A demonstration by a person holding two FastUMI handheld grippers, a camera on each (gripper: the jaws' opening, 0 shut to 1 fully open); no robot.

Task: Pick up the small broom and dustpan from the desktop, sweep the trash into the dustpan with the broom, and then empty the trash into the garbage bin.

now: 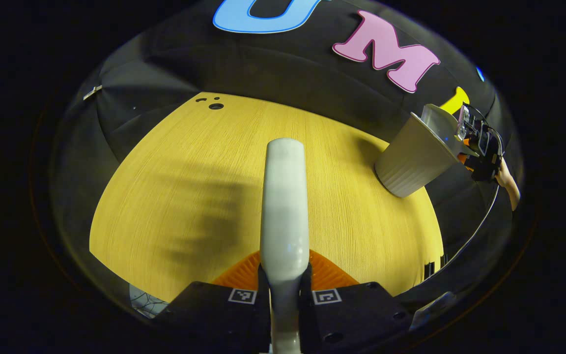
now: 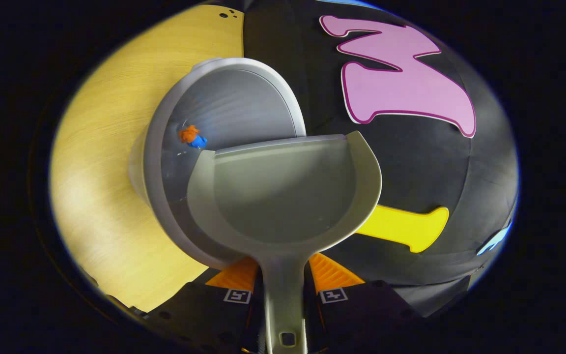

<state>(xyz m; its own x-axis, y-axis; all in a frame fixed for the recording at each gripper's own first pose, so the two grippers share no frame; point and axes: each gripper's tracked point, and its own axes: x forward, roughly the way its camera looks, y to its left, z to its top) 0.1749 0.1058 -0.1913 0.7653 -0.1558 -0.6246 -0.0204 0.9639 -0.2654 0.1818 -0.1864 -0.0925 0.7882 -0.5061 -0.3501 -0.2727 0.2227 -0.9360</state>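
Dustpan tipped over the bin, handle pinched between both fingers of the right gripper, front lip lying across the bin's mouth. Pan itself looks bare inside. Trash, a small orange and blue scrap, already down in the bin against its inner wall. Judged from that: emptying step at or very near its end, sweeping done. Broom clamped by its pale handle in the left gripper, fingers pressed on it from both sides, handle pointing forward above the desktop, well apart from the bin. Bristles out of sight, so no telling how they hang. Farther off in the left gripper view, the bin near the desktop's far right edge with the dustpan held over it by the other gripper. Bin looks tilted there, possibly only lens distortion; cannot tell. Next move, as a guess: check the pan for clinging bits, level it, draw it back clear of the rim without knocking the bin, then set both tools down.
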